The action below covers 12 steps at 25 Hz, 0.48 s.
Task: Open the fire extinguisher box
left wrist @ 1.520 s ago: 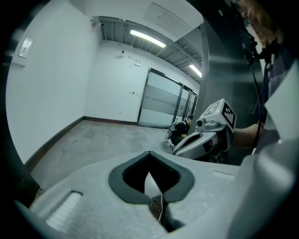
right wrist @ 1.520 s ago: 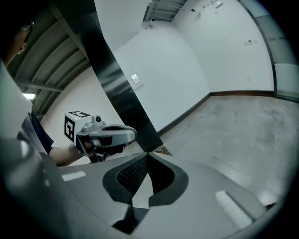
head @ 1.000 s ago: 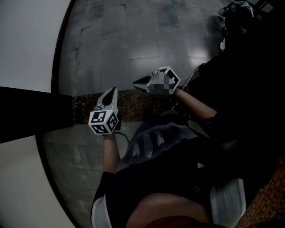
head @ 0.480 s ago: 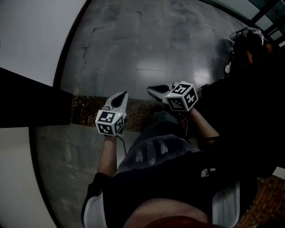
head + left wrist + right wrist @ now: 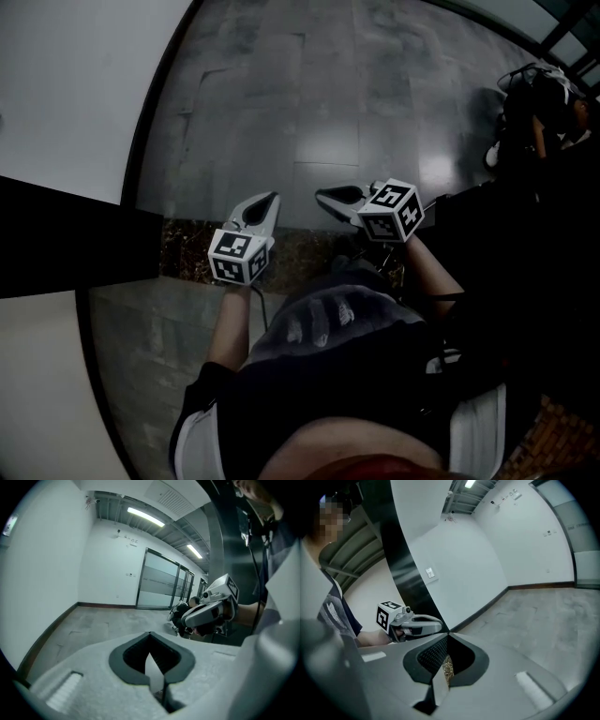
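Cannot pick out the fire extinguisher box in any view. Holding the left tool (image 5: 269, 200) and right tool (image 5: 325, 194) side by side, near but apart, both closed on nothing, above grey tiled floor (image 5: 328, 94) beside a white wall (image 5: 66, 84).

The fire extinguisher box cannot be made out for certain; a black panel (image 5: 66, 234) is seen in the white wall (image 5: 75, 84) at the head view's left.
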{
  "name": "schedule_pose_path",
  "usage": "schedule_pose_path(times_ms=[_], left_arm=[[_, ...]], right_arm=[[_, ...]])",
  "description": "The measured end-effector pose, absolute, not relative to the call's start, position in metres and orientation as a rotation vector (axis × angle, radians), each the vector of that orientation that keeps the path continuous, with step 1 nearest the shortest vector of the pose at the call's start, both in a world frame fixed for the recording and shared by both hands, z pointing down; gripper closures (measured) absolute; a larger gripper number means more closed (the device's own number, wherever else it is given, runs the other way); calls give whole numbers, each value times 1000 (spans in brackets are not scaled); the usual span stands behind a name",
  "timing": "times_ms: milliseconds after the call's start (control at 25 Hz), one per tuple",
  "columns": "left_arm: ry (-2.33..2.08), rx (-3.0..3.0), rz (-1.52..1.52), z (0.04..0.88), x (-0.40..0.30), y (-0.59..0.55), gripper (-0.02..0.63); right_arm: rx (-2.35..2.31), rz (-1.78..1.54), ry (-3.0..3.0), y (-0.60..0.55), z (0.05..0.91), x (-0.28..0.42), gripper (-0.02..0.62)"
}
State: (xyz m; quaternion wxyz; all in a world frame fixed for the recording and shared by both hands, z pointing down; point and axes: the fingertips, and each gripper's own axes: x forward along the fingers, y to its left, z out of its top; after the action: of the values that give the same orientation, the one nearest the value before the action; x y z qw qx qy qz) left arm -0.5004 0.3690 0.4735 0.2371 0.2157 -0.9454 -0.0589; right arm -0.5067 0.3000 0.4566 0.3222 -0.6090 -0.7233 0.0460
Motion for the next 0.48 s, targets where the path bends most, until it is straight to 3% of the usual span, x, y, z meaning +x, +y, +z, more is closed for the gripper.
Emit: schedule_pose_path(times_ms=[480], left_arm=[[-2508, 665, -128, 483, -587, 328, 606]], right_arm=[[-1536, 277, -1905, 260, 463, -598, 594]])
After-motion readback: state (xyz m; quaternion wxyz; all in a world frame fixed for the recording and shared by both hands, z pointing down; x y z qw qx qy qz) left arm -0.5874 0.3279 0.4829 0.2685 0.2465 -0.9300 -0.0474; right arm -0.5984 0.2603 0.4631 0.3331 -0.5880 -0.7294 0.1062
